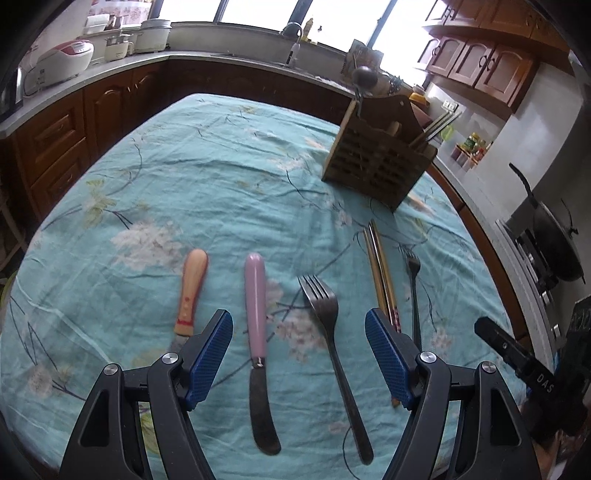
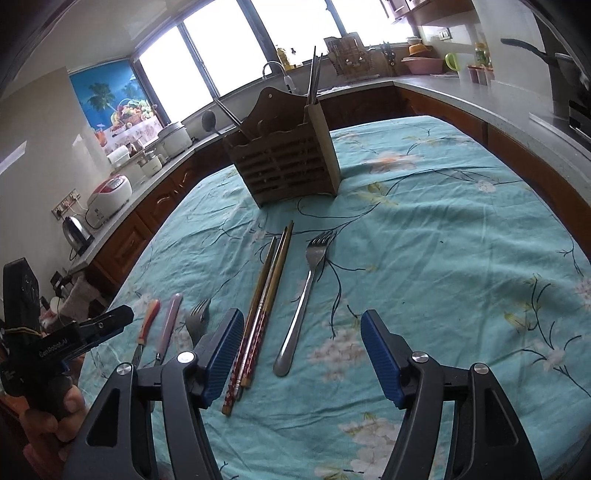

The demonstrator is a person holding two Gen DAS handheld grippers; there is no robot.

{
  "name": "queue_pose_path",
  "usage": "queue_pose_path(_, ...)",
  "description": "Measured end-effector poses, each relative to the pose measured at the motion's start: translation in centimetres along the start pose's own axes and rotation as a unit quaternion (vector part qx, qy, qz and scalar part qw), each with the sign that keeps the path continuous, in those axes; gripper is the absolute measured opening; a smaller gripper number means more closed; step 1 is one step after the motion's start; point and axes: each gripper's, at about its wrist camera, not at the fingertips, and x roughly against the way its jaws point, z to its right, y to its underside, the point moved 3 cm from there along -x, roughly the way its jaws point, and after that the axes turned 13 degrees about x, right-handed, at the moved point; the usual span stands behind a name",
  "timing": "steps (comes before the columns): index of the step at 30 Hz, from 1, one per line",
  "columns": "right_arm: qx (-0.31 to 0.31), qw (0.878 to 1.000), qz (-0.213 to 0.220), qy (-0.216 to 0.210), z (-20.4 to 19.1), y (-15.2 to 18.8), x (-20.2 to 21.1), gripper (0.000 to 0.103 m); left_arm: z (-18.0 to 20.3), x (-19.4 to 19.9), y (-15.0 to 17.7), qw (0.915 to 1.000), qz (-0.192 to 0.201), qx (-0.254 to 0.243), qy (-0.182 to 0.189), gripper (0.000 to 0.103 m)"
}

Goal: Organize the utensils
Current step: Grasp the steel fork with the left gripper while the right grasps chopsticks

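On the teal floral tablecloth (image 1: 221,184) lie, left to right, an orange-handled knife (image 1: 192,288), a pink-handled knife (image 1: 256,317), a dark fork (image 1: 328,332), a bundle of chopsticks (image 1: 380,273) and a second fork (image 1: 413,280). My left gripper (image 1: 299,343) is open and empty, low over the pink knife and dark fork. My right gripper (image 2: 299,350) is open and empty over the chopsticks (image 2: 266,295) and the silver fork (image 2: 303,299). A wooden utensil holder (image 1: 376,162) stands at the far side and holds some utensils; it also shows in the right wrist view (image 2: 288,158).
Kitchen counters with wooden cabinets (image 1: 110,107) ring the table. Rice cookers (image 1: 62,62) stand at the left, a sink tap (image 1: 293,31) at the back, a wok on the stove (image 1: 554,240) at the right. The left gripper's body (image 2: 66,339) shows at the right view's left edge.
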Motion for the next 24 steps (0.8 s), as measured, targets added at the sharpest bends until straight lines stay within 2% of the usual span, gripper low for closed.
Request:
queue_pose_path(13,-0.002,1.0,-0.007,-0.001,0.8,-0.2,-1.3,0.068,1.8,-3.6,-0.1,0.9995,-0.023,-0.02,-0.009,0.073)
queue_pose_path(24,0.01,0.999,-0.033,0.005,1.5,-2.7,-5.5,0.071,2.6,-7.0,-0.6,0.9984,-0.045,-0.027,-0.024,0.072)
